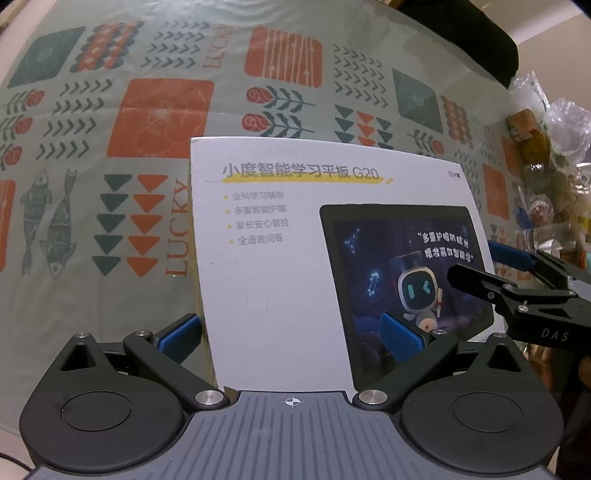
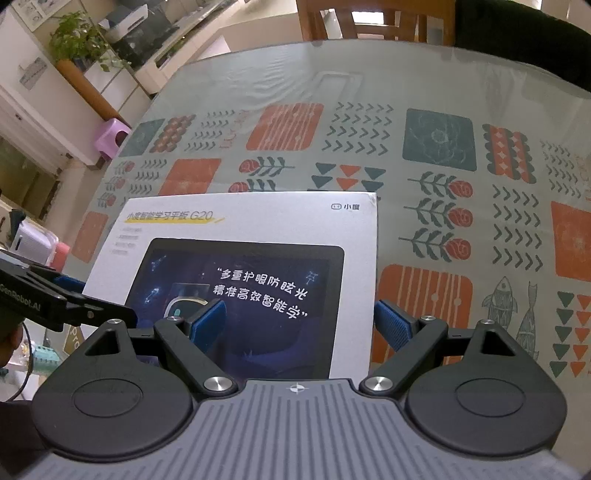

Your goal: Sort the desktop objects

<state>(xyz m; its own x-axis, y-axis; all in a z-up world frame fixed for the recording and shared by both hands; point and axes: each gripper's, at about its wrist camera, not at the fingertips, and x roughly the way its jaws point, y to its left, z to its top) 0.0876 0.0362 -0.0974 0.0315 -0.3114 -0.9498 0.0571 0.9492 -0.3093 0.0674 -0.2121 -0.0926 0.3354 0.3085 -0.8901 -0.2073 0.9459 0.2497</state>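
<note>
A white tablet box (image 1: 280, 266) with a printed dark screen and Chinese text lies on the patterned tablecloth (image 1: 155, 122). My left gripper (image 1: 291, 338) is open; its left pad sits just outside the box's left edge and its right pad over the printed screen. In the right wrist view the same box (image 2: 354, 258) fills the near centre. My right gripper (image 2: 301, 321) is open too, one pad over the screen picture and the other just past the box's right edge. Each gripper shows in the other's view, at the right gripper (image 1: 517, 291) and the left gripper (image 2: 55, 299).
Plastic bags, small boxes and bottles (image 1: 546, 155) crowd the table's right side. A wooden chair (image 2: 369, 18) and a dark sleeve (image 2: 524, 40) lie beyond the far edge. A purple stool (image 2: 110, 136) and a potted plant (image 2: 81, 37) stand off the table to the left.
</note>
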